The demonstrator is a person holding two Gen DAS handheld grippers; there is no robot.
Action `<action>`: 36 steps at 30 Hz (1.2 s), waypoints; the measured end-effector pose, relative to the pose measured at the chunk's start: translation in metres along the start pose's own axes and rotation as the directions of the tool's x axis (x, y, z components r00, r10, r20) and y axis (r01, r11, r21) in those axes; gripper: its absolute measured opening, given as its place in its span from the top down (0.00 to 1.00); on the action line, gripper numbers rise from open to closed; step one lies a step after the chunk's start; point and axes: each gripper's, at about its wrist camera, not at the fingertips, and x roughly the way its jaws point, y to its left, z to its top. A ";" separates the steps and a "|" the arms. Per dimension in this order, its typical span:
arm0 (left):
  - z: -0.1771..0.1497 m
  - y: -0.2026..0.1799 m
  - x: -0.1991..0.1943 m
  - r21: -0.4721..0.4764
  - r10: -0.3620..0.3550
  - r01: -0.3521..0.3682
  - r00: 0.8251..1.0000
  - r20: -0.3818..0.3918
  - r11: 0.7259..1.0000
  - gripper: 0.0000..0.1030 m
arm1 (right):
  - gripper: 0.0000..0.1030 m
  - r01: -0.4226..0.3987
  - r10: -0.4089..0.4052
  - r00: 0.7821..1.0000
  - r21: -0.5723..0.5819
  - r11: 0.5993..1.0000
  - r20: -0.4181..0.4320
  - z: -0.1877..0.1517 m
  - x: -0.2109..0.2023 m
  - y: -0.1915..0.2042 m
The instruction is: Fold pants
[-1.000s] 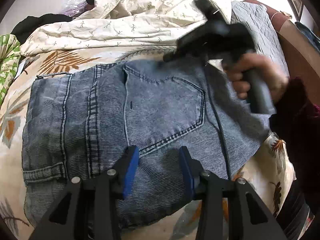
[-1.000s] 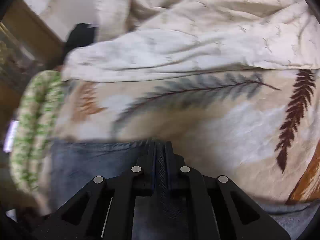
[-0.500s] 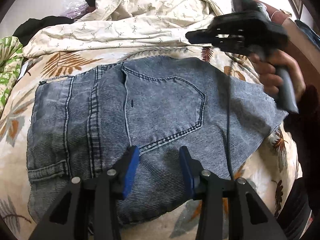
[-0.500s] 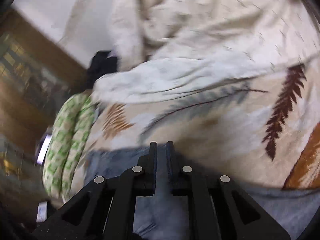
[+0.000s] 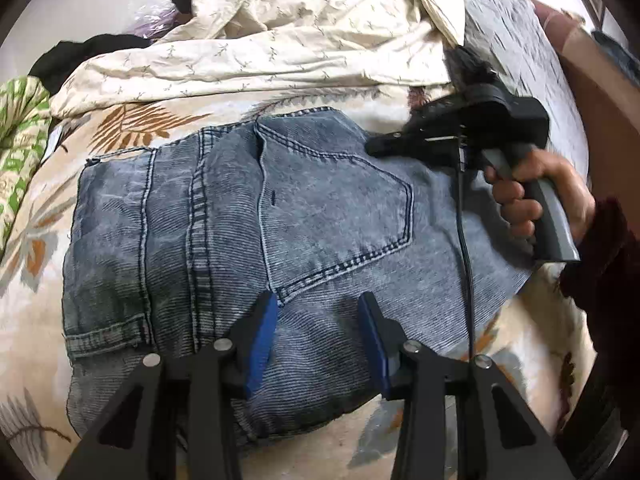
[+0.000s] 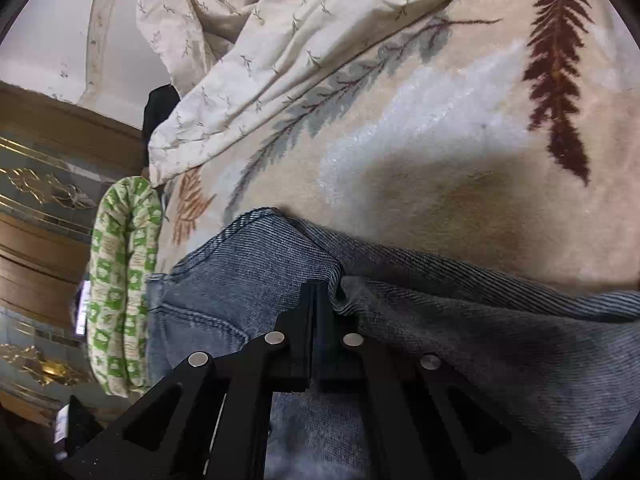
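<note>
Folded blue denim pants (image 5: 240,216) lie on the leaf-print bed blanket (image 6: 440,140). Left gripper (image 5: 316,328) hovers spread over them (nothing pinched). Right gripper (image 6: 320,296) is pressed together, tips against the denim's far edge.

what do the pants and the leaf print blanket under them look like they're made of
Pants: faded blue-grey denim, judging by the diagonal twill ribbing, contrast double stitching and patch pocket. Blanket: probably a plush fleece or velour, with a soft, slightly shiny nap and fuzzy-edged leaf print.

Faded blue jeans (image 5: 240,216) lie folded, back pocket up, apparently flat on bedding.
</note>
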 end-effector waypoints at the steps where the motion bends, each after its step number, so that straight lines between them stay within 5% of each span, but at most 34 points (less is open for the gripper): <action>1: 0.001 0.002 -0.002 -0.014 -0.008 0.008 1.000 0.002 1.000 0.57 | 0.92 0.002 -0.002 1.000 0.000 1.000 0.006 -0.001 -0.008 0.002; 5: 0.003 0.004 -0.020 -0.037 0.003 -0.001 0.999 0.044 0.999 0.56 | 0.89 -0.015 0.017 0.995 -0.026 1.000 0.097 -0.018 -0.059 0.017; 9: 0.009 0.002 -0.044 -0.026 0.073 -0.070 0.990 0.119 0.997 0.46 | 0.80 0.054 -0.038 0.980 -0.079 0.995 0.194 -0.052 -0.126 0.021; 15: 0.007 0.011 -0.007 -0.041 0.199 -0.200 0.980 -0.025 0.979 0.46 | 0.80 0.218 -0.217 0.961 0.013 0.976 0.172 -0.101 -0.150 -0.022; 19: 0.001 -0.001 0.005 0.026 0.280 -0.280 0.960 -0.014 0.960 0.42 | 0.82 0.367 -0.370 0.923 0.042 0.929 0.105 -0.121 -0.136 -0.058; 24: 0.001 0.003 -0.014 -0.084 0.253 -0.250 0.967 0.018 0.964 0.42 | 0.81 0.362 -0.360 0.922 0.011 0.932 0.141 -0.126 -0.149 -0.047; 27: 0.001 0.001 -0.044 -0.143 0.216 -0.202 0.972 0.094 0.969 0.41 | 0.81 0.327 -0.311 0.920 -0.030 0.945 0.240 -0.140 -0.180 -0.029; 32: -0.006 -0.002 -0.103 -0.217 0.282 -0.229 0.925 0.255 0.949 0.16 | 0.80 0.285 -0.249 0.876 -0.029 0.958 0.413 -0.170 -0.243 -0.020; 36: -0.016 0.019 -0.133 -0.298 0.334 -0.250 0.901 0.278 0.921 0.13 | 0.79 0.203 -0.195 0.843 0.038 0.978 0.501 -0.183 -0.284 -0.034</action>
